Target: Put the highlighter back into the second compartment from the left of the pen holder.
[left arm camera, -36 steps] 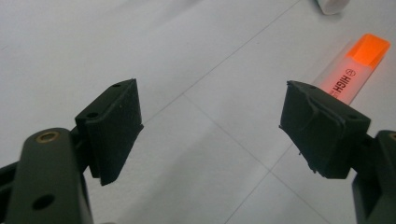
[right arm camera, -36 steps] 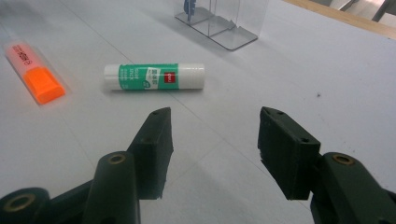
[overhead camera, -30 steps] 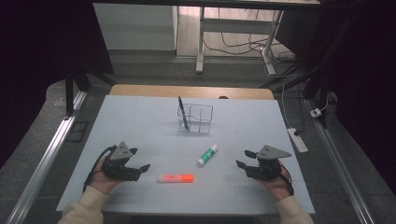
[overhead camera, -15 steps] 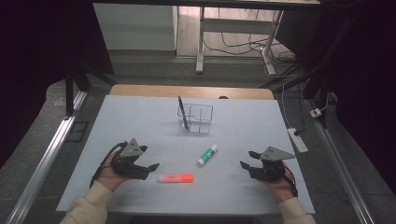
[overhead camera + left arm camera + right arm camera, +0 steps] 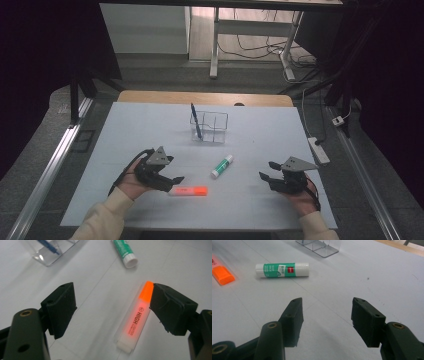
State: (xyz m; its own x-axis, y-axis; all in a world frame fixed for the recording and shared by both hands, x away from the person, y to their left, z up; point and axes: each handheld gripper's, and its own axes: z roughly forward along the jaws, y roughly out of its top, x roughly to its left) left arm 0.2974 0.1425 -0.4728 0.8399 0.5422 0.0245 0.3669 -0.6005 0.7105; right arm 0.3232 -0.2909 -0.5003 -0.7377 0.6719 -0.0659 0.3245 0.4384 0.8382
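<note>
- Pale, matt table [image 5: 150,125] under dim room light; dark floor and cable clutter beyond the far edge. Surface looks smooth, so a round-bodied item may roll or skate if nudged.
- Nearest to you: left hand-held gripper [image 5: 170,181], jaws spread and empty. In the left gripper view one jaw tip sits right by the orange cap end; whether it touches, you cannot tell from this angle.
- Highlighter [image 5: 136,320] lies flat on the table, just ahead of the left hand-held gripper, its long axis running across the high view. Translucent barrel, orange cap, pale end plug.
- Judgement on handling: light, rigid plastic, glossy and a bit slippery. Flattened barrel, so it should sit still better than a round pen. Not fragile, but the cap could pop off if squeezed at the seam.
- Where to take hold: mid-barrel, across the narrow faces near the printed lettering, with both jaws straddling it. Avoid the cap end; a grip there would let it swing.
- Right hand-held gripper [image 5: 325,315] rests low over bare table at your right, jaws released, nothing between them.
- Glue stick [image 5: 221,166], green and white, lies farther out between the two hand-held grippers, apart from the highlighter.
- Farthest: clear organiser [image 5: 210,126] with a blue pen [image 5: 196,121] standing tilted in one compartment.
</note>
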